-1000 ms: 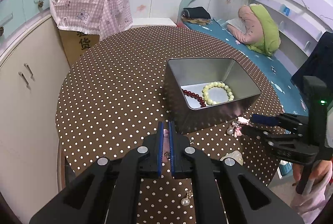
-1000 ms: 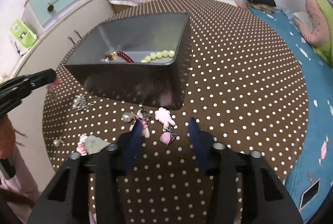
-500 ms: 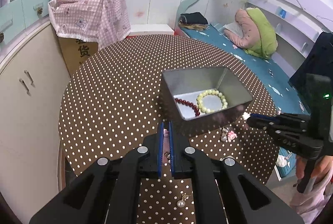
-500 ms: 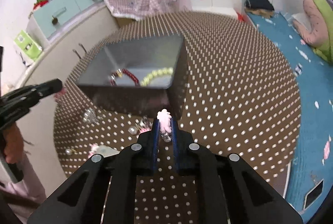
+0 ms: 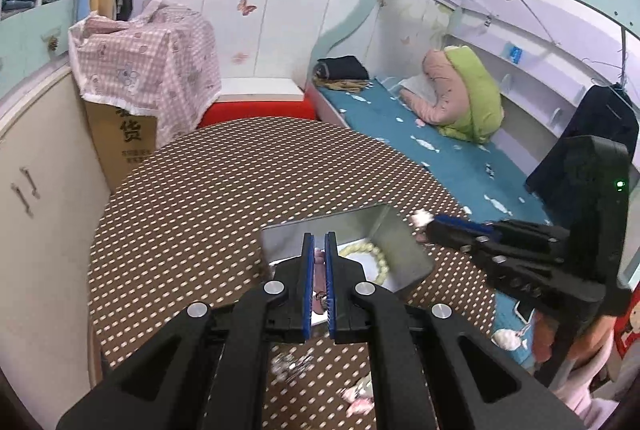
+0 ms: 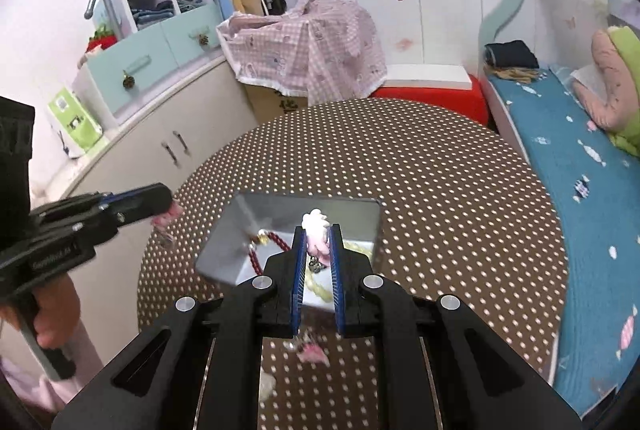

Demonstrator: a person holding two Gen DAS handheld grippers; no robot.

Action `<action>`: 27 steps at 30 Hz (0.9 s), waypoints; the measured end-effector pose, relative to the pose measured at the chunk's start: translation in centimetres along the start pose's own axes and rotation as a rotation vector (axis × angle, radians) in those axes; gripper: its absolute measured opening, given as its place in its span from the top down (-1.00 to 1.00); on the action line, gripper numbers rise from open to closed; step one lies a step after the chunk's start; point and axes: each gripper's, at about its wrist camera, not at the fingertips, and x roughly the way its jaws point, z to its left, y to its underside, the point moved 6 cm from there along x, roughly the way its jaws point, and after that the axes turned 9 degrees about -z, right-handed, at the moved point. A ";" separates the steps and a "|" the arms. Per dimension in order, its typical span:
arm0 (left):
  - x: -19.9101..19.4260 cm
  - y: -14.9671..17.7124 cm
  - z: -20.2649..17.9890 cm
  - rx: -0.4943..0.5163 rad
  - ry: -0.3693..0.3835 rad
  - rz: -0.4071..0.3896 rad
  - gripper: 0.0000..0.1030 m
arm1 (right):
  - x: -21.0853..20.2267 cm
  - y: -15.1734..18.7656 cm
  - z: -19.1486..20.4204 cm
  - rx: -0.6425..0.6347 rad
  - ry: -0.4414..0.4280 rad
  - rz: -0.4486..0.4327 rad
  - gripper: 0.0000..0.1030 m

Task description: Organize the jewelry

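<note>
**Two handheld grippers, each pinching a small pink charm above a metal tin**

A small pale-pink charm with a dark metal clasp [image 6: 316, 242] sits clamped between the blue pads of the right gripper [image 6: 317, 230], its rounded top poking out past the fingertips. These jaws have just been closing and now clench the charm. Directly beyond and below the fingertips lies an open rectangular silver metal tin [image 6: 360, 214], holding a dark red bead bracelet [image 6: 276, 242] to the left of the jaws and a pale yellow-green bead bracelet [image 6: 316, 288] seen through the gap between them.

The left gripper [image 5: 319, 236] is clenched almost fully on a second thin pink jewelry piece [image 5: 319, 282], which hangs between its pads. The same tin [image 5: 404, 246] lies just ahead of these jaws.

Behind both sets of fingertips, more pink and pearl trinkets [image 6: 310, 348] lie blurred on the round table covered in brown cloth with white polka dots [image 6: 440, 190]. A person's hand [image 6: 52, 314] grips the left gripper's handle.
</note>
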 end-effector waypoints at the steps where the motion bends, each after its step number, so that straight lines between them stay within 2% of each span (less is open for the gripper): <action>1: 0.5 -0.1 -0.1 -0.005 0.004 0.005 0.93 | 0.3 -0.1 -0.1 0.007 -0.005 0.002 0.76; 5: 2.7 -0.2 0.2 -0.026 -0.016 0.029 0.92 | 1.4 -0.5 -0.3 0.045 -0.007 -0.007 0.72; 7: 3.1 -0.2 0.5 -0.030 -0.043 0.028 0.84 | 1.5 -0.6 -0.6 0.059 0.004 0.000 0.70; 8: 3.3 -0.2 0.6 -0.030 -0.062 0.034 0.56 | 1.4 -0.5 -0.6 0.059 0.009 -0.002 0.67; 9: 3.4 -0.1 0.8 -0.031 -0.082 0.041 0.21 | 1.3 -0.6 -0.7 0.058 0.016 -0.005 0.47; 10: 3.4 0.0 0.8 -0.031 -0.074 0.039 0.12 | 1.2 -0.6 -0.8 0.055 0.033 -0.010 0.02; 11: 3.3 0.1 0.8 -0.030 -0.066 0.040 0.10 | 1.0 -0.6 -0.8 0.051 0.046 -0.015 -0.21; 12: 3.3 0.2 0.8 -0.026 -0.071 0.043 0.10 | 0.7 -0.7 -0.8 0.039 0.064 -0.033 -0.32; 27: 0.7 2.1 1.3 -0.012 -0.105 0.045 0.10 | -1.8 1.8 -0.2 -0.003 0.094 -0.020 -0.32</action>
